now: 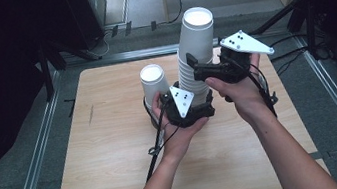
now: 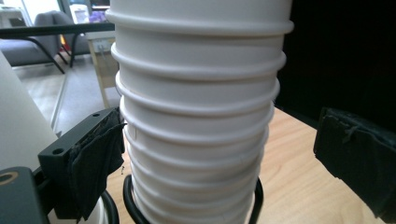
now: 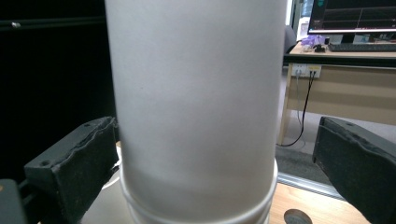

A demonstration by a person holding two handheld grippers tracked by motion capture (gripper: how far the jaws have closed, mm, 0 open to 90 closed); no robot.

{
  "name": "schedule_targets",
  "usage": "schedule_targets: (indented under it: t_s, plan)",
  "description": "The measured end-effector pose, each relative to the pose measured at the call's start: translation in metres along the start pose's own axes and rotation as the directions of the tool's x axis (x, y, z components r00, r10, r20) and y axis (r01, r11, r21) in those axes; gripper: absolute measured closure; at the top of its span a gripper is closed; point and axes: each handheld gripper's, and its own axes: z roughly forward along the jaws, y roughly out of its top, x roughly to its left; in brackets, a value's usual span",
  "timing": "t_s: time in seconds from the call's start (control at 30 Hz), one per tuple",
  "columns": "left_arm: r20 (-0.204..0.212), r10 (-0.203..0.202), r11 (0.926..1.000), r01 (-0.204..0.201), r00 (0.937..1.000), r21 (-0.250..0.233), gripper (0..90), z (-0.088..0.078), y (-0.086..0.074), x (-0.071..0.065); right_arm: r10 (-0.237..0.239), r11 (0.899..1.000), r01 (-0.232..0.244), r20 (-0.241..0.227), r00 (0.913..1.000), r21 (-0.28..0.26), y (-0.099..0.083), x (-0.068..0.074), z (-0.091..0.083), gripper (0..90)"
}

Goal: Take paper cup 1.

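Stack position: the cup stack (image 1: 194,55) stands inverted at centre frame in the high view, on the counter (image 1: 117,173), leaning toward upper right.
Single cup: one inverted cup (image 1: 154,84) just left of the stack, apart from it.
Left gripper (image 1: 199,107): at the stack's base; in the left gripper view its fingers (image 2: 93,161) straddle the ribbed rims, left pad touching, right pad clear. Parted, not clamping.
Right gripper (image 1: 198,70): at mid-height of the stack; in the right gripper view its fingers (image 3: 74,168) stand either side of the top cup's wall with gaps. Parted, nothing held.
Risk 1: the stack is tall and already tilted; a one-sided push from either pad would likely topple it, possibly onto the single cup.
Risk 2: if the right gripper pulls the top cup, nested cups may cling and several lift together unless the base is pinned.
Risk 3: thin walls; hard squeeze probably dents them.
Count, grippers: two.
Count, loose cups: one.
Count, stacked cups: about nine rims visible; exact number uncertain.
Count, counters: one.
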Motion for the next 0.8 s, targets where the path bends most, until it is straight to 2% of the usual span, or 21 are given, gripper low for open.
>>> schedule_targets:
  t_s: [0.17,0.33,0.47,0.5,0.67,0.8]
  plan:
    - [-0.030,0.004,0.9997,-0.005,0.9995,-0.024,1.9,0.008,-0.001,-0.001,0.014,1.000,-0.014,-0.022,0.9997,0.001,-0.001,-0.003,0.007,0.3]
    - [-0.035,0.000,0.9993,-0.001,0.9994,-0.037,1.9,0.013,-0.001,-0.001,0.011,1.000,-0.011,-0.045,0.9989,0.007,-0.002,-0.004,0.014,0.3]
    - [-0.035,0.001,0.9997,-0.002,0.9994,-0.026,2.0,0.015,-0.002,0.001,0.018,1.000,-0.017,-0.055,0.9983,0.018,0.000,-0.003,0.020,0.3]
    - [-0.036,0.005,0.9998,-0.006,0.9993,-0.021,2.0,0.015,-0.002,0.001,0.037,0.999,-0.036,-0.071,0.9968,0.021,0.001,-0.003,0.023,4.3]
    - [-0.047,0.006,0.9998,-0.007,0.9989,-0.018,2.1,0.018,-0.003,0.000,0.056,0.998,-0.055,-0.067,0.9961,0.017,-0.001,-0.002,0.027,8.4]
    - [-0.061,0.010,0.9999,-0.010,0.9981,-0.011,4.9,0.019,-0.003,0.000,0.053,0.999,-0.052,-0.054,0.9971,0.007,-0.001,0.000,0.028,9.2]
